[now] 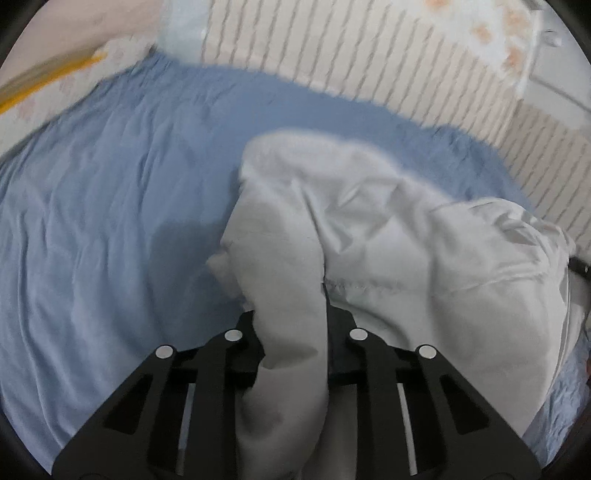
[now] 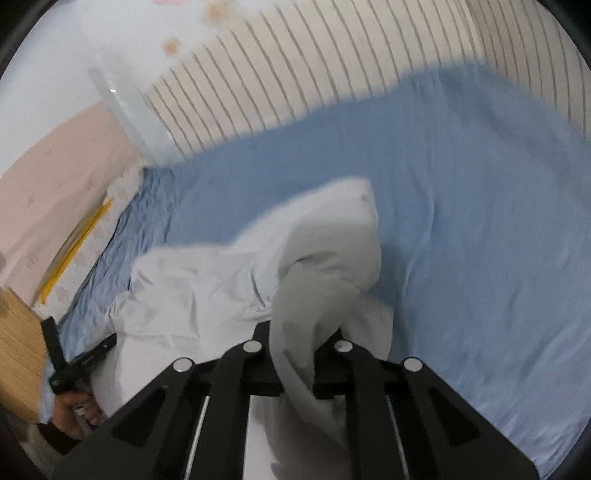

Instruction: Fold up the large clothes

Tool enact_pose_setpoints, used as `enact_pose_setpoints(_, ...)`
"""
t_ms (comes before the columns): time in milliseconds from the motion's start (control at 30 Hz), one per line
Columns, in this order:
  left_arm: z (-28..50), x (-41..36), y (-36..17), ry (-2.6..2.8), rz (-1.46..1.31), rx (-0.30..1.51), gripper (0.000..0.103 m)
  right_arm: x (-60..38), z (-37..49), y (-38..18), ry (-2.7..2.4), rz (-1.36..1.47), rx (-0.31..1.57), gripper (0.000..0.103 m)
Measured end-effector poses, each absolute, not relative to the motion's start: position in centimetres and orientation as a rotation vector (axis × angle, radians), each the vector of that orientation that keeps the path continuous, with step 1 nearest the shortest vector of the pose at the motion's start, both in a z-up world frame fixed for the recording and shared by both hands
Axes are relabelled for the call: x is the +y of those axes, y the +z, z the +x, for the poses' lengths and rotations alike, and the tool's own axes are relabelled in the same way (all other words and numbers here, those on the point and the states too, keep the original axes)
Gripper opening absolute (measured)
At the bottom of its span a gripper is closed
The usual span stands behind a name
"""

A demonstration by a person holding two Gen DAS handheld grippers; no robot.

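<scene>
A large light-grey garment [image 1: 388, 229] lies rumpled on a bed covered with a blue sheet [image 1: 110, 206]. In the left wrist view my left gripper [image 1: 291, 314] is shut on a thick fold of the garment, which bunches up between the black fingers and hangs back toward the camera. In the right wrist view my right gripper [image 2: 297, 332] is shut on another part of the grey garment [image 2: 207, 288], lifting it into a peak above the blue sheet [image 2: 461, 221]. The left gripper [image 2: 79, 363] shows small at the lower left of that view, held by a hand [image 2: 74, 410].
A padded headboard with vertical ribs [image 1: 351, 62] runs along the far side of the bed [image 2: 295, 74]. A pink wall [image 2: 55, 177] and a wooden piece of furniture [image 2: 16, 343] stand at the left. Patterned fabric with orange marks [image 1: 491, 33] hangs at the upper right.
</scene>
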State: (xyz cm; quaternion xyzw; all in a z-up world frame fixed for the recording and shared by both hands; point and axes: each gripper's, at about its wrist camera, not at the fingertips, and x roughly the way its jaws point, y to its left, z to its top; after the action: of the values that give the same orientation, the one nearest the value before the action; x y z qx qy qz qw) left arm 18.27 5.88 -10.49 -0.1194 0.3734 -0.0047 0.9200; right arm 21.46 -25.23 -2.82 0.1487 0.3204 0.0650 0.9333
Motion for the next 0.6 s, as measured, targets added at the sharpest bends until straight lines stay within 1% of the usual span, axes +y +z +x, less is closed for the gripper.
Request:
enact_pose_setpoints(67,18.0,4.3,-8.6,-0.080,-0.237,0.696,0.019,-25.6,20.2,-0.3,0.077,0.223,0.575,0.008)
enact_pose_setpoints(167,17.9,0.2,-7.2,-0.194,-0.208,0.635,0.019,-27.9,19.3,0.9,-0.036,0.132,0.527,0.009)
enact_pose_setpoints(233,18.2,-3.3,-8.2,-0.250,-0.144,0.659,0.021,-29.8,19.7,-0.6,-0.097,0.053,0.592,0.011)
enact_pose_setpoints(267,18.4,-4.5,-9.4,-0.234,-0.079,0.695,0.024,-31.0,20.3,-2.6,-0.115,0.025,0.672,0.012)
enact_pose_setpoints(300,18.6,-5.6,-11.2,-0.208,-0.001,0.742,0.026,-32.9,20.2,-5.0,-0.120,0.042,0.746,0.016)
enact_pose_setpoints(333,18.7,-5.9,-13.3,-0.170,0.050,0.796,0.026,-33.7,20.6,-7.4,-0.117,0.071,0.822,0.022)
enact_pose_setpoints(367,18.7,-5.5,-14.8,-0.144,0.058,0.834,0.034,-34.6,21.0,-10.6,-0.111,0.109,0.920,0.028)
enact_pose_setpoints(400,18.6,-4.7,-15.7,-0.143,0.032,0.849,0.040,-35.4,20.9,-12.4,-0.104,0.140,0.955,0.042)
enact_pose_setpoints(433,18.3,-3.5,-15.9,-0.155,-0.012,0.849,0.041,-35.9,20.8,-13.6,-0.102,0.175,0.972,0.061)
enact_pose_setpoints(467,18.2,-3.0,-15.5,-0.142,-0.017,0.859,0.043,-36.7,20.7,-14.4,-0.127,0.227,0.988,0.071)
enact_pose_setpoints(500,18.1,-2.5,-15.1,-0.119,-0.017,0.861,0.047,-37.5,20.5,-14.5,-0.165,0.274,0.986,0.089)
enact_pose_setpoints(533,18.0,-1.8,-14.6,-0.081,-0.017,0.859,0.051,-38.1,20.4,-14.4,-0.183,0.315,0.990,0.094)
enact_pose_setpoints(567,17.8,-1.2,-14.4,-0.033,-0.014,0.855,0.067,-38.5,20.3,-14.4,-0.179,0.337,0.996,0.094)
enact_pose_setpoints(600,18.3,-0.6,-13.8,0.012,-0.019,0.849,0.076,-38.4,20.3,-14.1,-0.173,0.348,1.001,0.094)
